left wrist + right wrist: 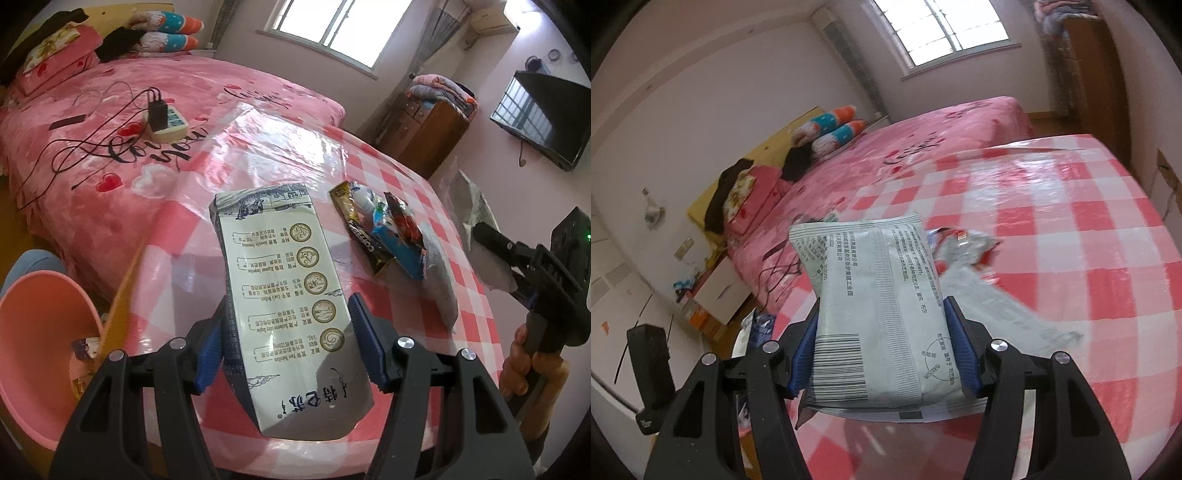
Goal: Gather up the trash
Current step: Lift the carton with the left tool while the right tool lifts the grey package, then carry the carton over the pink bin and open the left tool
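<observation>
While both loads are carried, each grip is best kept firm until the pink basin (40,332) left of the table (424,192) is reached. The milk carton (284,295), white and creased, is clamped in the left gripper (286,343); the grey sachet (875,306) is pinched in the right gripper (879,354), above the table.

A glossy clear plastic film is shining over the checked table cover (369,155). The milk carton (280,295) is showing smooth, faintly sheened printed card. At two o'clock from it, crinkly foil-like wrappers (388,229) are glinting. The pouch (879,314) is looking matt, lightly creased. The pink basin (40,332) is looking like smooth plastic.
</observation>
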### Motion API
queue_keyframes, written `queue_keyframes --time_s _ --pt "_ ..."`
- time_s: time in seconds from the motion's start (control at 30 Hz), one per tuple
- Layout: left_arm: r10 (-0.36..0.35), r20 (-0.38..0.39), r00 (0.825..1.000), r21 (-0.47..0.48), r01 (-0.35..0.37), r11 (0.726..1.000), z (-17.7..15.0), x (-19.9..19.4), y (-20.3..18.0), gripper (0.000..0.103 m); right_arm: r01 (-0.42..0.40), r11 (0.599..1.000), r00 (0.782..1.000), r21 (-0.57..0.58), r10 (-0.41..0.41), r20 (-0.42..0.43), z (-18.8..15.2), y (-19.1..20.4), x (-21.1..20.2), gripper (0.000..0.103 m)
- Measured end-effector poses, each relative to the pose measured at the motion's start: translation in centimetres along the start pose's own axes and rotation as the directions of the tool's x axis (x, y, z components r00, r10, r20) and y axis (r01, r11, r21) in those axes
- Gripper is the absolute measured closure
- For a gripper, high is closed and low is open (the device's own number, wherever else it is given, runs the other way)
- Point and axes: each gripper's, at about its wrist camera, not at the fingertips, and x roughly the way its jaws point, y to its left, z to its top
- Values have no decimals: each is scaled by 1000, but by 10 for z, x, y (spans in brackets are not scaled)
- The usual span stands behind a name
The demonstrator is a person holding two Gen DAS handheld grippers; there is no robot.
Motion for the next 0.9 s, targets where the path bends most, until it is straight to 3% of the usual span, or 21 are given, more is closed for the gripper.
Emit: queue_keyframes --time_s 0.2,0.47,0.67,0.9 --pt "29 25 999 -44 -27 999 -2 -17 30 40 -95 993 995 -63 92 -44 -14 48 17 40" --pt "98 51 994 -134 -91 987 -12 -42 82 39 -201 968 971 -149 178 -157 -37 120 50 40" --pt "175 62 983 -202 -159 966 -23 -65 126 39 -276 935 943 -222 219 -250 -58 175 79 40" --pt "271 45 961 -298 -246 922 -44 -85 182 39 -355 881 905 -312 240 -353 -87 238 111 40"
